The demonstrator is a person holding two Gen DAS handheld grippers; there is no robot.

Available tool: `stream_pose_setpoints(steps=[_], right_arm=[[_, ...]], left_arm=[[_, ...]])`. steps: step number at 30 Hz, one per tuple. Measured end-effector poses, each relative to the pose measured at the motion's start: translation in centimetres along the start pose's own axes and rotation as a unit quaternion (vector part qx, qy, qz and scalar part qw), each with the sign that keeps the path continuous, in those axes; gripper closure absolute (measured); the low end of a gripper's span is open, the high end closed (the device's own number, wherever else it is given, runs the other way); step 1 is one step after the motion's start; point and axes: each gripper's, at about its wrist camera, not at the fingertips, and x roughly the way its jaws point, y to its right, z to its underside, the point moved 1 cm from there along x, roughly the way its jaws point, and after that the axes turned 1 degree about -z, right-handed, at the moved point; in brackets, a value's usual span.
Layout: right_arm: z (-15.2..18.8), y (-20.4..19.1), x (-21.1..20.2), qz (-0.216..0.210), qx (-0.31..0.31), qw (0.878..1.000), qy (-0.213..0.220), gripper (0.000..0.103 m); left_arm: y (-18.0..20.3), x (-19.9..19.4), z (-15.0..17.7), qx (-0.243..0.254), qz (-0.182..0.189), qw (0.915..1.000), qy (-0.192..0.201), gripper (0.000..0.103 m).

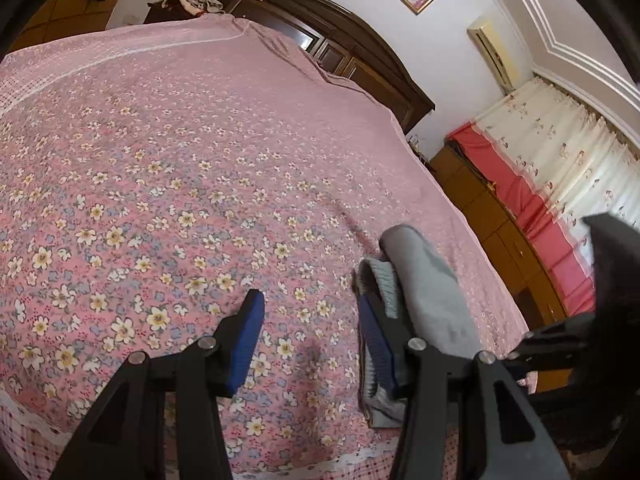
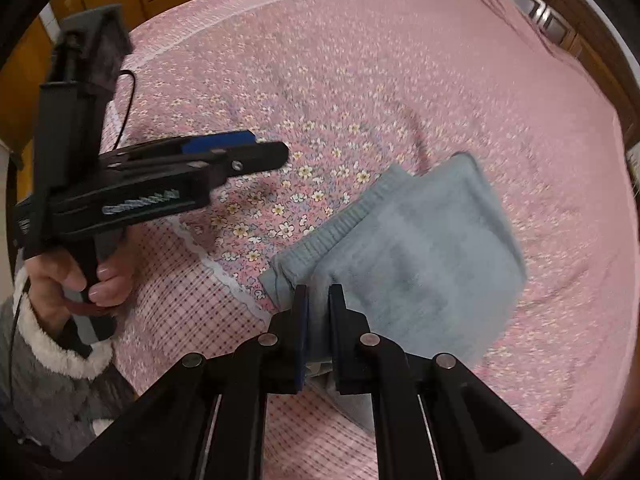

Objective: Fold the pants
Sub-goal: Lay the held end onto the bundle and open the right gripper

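The pants point(image 2: 420, 248) are a folded light grey bundle with a ribbed waistband, near the front edge of the bed point(image 2: 360, 60). They look blurred. My right gripper point(image 2: 318, 290) is shut on the bundle's near edge, with grey cloth pinched between the pads. In the left wrist view the pants point(image 1: 424, 280) lie just right of my left gripper point(image 1: 310, 296), whose blue-padded fingers point(image 1: 248, 336) stand open over the flowered bedspread with nothing between them. The left gripper point(image 2: 260, 152) also shows in the right wrist view, left of the pants, held by a hand point(image 2: 100, 276) in a fleece-cuffed sleeve.
A pink flowered bedspread point(image 1: 160, 160) covers the bed, with a checked border point(image 2: 192, 304) hanging over the near edge. A dark wooden headboard point(image 1: 344, 36) stands at the far end. Wooden cabinets point(image 1: 500, 240) and a curtain point(image 1: 560, 152) line the right side.
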Motion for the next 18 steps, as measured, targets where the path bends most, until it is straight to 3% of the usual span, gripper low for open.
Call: stream_pose_setpoints(steps=[3,6,11,18], right_arm=[[-0.1,-0.7,0.7,0.005,-0.026,1.000,-0.007,0.092],[-0.3,-1.8,0.0,0.019,-0.042,0.999,0.016,0.092],[-0.4,-1.1,-2.7,-0.001,-0.032,0.998,0.053,0.092],[-0.5,-3.5,-1.9,-0.006,-0.060,0.997,0.051,0.092]], left_arm=[[-0.1,-0.2,-0.4,0.002,0.004,1.0000,0.002,0.052],[-0.2,-0.3,-0.5,0.002,0.004,1.0000,0.001,0.052],[-0.6,0.6,-0.3,-0.003,-0.002,0.9999,-0.012,0.052],[0.5,1.5,0.2,0.001,-0.006,0.9998,-0.017,0.052]])
